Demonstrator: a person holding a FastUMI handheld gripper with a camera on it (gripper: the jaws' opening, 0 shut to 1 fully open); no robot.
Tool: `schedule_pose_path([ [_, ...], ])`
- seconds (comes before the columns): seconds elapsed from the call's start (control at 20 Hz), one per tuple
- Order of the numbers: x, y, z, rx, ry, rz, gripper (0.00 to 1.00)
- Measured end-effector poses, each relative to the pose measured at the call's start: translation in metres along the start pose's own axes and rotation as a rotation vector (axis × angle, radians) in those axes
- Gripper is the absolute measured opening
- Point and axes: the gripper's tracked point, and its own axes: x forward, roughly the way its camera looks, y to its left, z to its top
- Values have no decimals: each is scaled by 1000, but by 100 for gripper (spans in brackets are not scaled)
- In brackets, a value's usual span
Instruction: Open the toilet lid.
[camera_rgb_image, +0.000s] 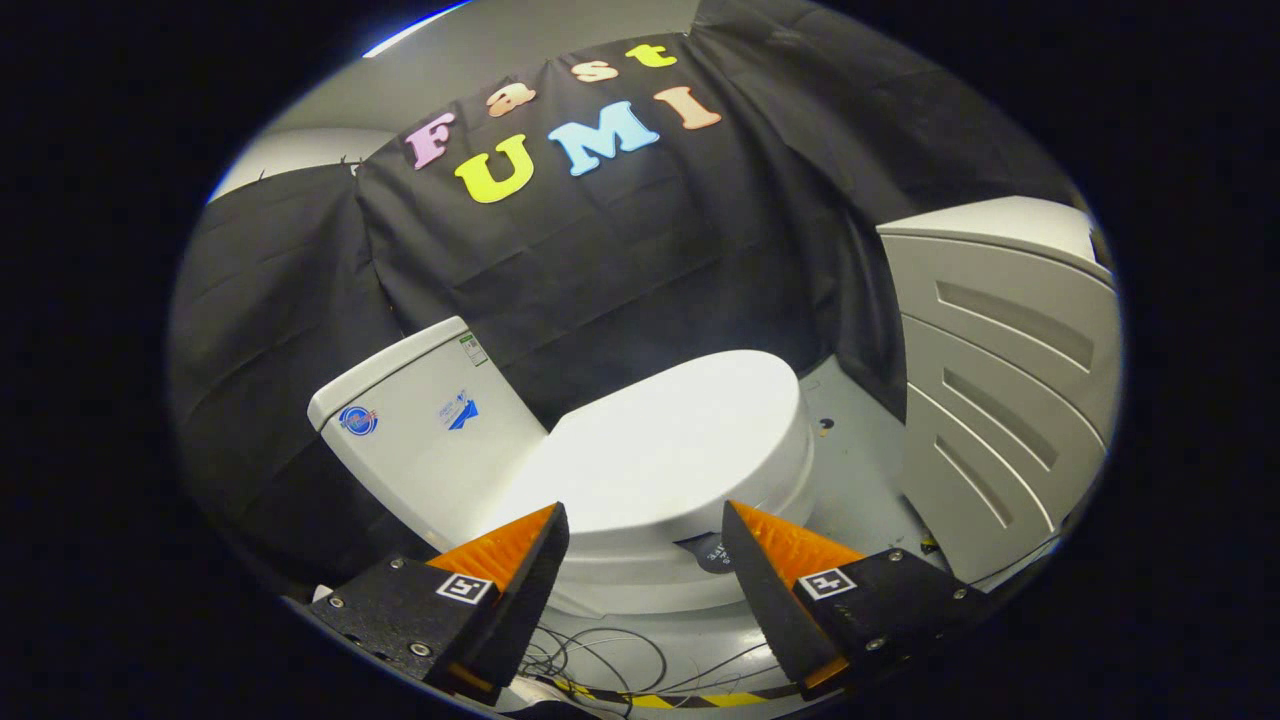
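The gripper (645, 515) hangs in the air in front of a white toilet (620, 560), its two fingers (530, 560) spread wide apart with nothing held between them. The toilet lid (670, 450) is down, lying flat over the bowl, and it sits just ahead of the fingertips and partly in the gap between them. Neither finger touches the lid; the near edge of it shows between the two tips.

The tank (420, 420) stands behind the lid, off to the left of the fingers, with small stickers (358, 420) on its side. The whole toilet appears tilted in this view, tank to the left and the rounded front of the lid to the right.

Beyond the toilet hangs a black cloth (620, 270) that forms the wall of the booth. To the right of the toilet, well apart from it, stands a pale panel (1000, 390) with long slanted grooves in its face. The floor (860, 480) between toilet and panel is light grey. Below the fingers, thin cables (600, 660) lie loose on the floor, and a strip of yellow and black tape (690, 698) runs beside them
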Motion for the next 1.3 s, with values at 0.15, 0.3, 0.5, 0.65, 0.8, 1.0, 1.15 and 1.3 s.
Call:
schedule_pose_path([
  [0.15, 6, -9, -12, 63, 41, -6, 95],
  [0.3, 12, -15, -26, 140, 95, -1, 95],
  [0.5, 27, -26, -39, 247, 144, -15, 95],
  [0.65, 40, -38, -46, 299, 170, -45, 94],
  [0.8, 49, -46, -56, 368, 199, -56, 93],
  [1.0, 55, -52, -65, 482, 214, -54, 88],
  [1.15, 64, -48, -70, 559, 231, -27, 84],
  [1.3, 71, -51, -70, 593, 236, -32, 74],
])
